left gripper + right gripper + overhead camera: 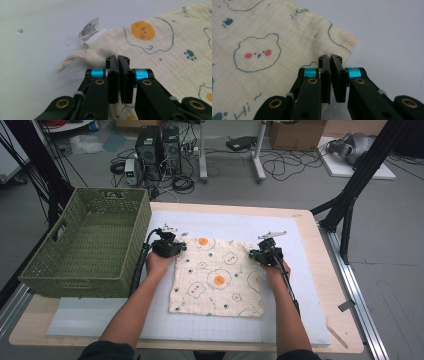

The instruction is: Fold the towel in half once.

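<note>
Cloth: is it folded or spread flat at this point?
Spread: the cloth lies open and flat on the mat, all edges out; any doubled layer cannot be told.

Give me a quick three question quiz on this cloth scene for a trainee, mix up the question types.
1. True or false: the left gripper has its jaws shut on the cloth.
2. Multiple choice: the green basket stands A) on the cloth, B) at the table's left side, beside the cloth, C) on the floor.
3. Short answer: what hangs off the cloth corner near the left gripper, in the left gripper view?

Key
1. True; the right gripper is shut on the cloth edge too.
2. B
3. A white barcode tag and a woven loop.
</note>
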Tool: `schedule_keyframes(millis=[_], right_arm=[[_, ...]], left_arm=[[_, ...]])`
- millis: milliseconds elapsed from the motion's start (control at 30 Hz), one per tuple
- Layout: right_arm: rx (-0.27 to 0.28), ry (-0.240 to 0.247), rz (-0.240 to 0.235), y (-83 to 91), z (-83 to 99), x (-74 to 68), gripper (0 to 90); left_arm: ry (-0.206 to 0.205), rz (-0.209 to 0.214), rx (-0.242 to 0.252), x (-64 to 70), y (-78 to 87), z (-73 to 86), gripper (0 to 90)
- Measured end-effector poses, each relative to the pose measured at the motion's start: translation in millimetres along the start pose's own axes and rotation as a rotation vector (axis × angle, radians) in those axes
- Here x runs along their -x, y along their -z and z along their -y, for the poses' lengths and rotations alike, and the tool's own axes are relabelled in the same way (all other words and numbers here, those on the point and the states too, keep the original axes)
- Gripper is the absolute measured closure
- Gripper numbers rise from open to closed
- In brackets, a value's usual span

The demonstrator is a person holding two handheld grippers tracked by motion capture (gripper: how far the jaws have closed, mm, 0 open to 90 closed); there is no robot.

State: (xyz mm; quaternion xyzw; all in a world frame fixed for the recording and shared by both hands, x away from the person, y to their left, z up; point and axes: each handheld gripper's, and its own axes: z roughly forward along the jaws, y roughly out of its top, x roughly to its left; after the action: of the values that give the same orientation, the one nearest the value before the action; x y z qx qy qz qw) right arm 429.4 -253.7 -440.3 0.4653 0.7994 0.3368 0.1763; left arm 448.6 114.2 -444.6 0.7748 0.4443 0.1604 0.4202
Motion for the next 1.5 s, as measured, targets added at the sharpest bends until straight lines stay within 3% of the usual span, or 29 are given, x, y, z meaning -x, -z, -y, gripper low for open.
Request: schedule_keyframes(millis=[167,333,500,633,767,900,1100,1267,1500], right_arm=[[0.086,0.022,0.055,12.3,-5.4,-0.5,86.8],[0.118,0.018,0.026,22.8,-3.1,-1.7,86.7],[0.123,0.032,-0.008,32.2,2.6,-8.1,86.7],[0.167,0.05,-0.014,45.2,-1.1,-12.7,86.7],[0.175,0.053,-0.032,55.2,-0.9,-15.8,86.6],[0.178,0.094,-0.039,61.6,1.8,-23.6,86.6],[0.162,0.111,-0.041,68.5,16.4,-27.1,86.6],[0.156,0.124,-0.05,75.0,28.8,-31.9,86.5],[0.134,0.147,-0.069,84.2,44.9,-41.9,86.3]], left_arm=[[0.011,-0.008,0.101,0.4,14.3,-9.5,86.4],[-0.016,0.018,0.094,5.1,24.5,-11.0,86.4],[-0.03,0.037,0.151,13.4,40.4,-12.6,86.2],[-0.019,0.049,0.15,15.1,49.6,-5.7,86.2],[-0.03,0.068,0.169,17.1,61.9,-0.5,86.2],[-0.032,0.087,0.185,20.2,69.7,5.7,86.2],[-0.074,0.114,0.156,30.7,75.5,19.8,86.1],[-0.071,0.144,0.173,36.6,81.8,31.3,86.2],[-0.083,0.183,0.151,44.2,92.1,45.4,86.1]])
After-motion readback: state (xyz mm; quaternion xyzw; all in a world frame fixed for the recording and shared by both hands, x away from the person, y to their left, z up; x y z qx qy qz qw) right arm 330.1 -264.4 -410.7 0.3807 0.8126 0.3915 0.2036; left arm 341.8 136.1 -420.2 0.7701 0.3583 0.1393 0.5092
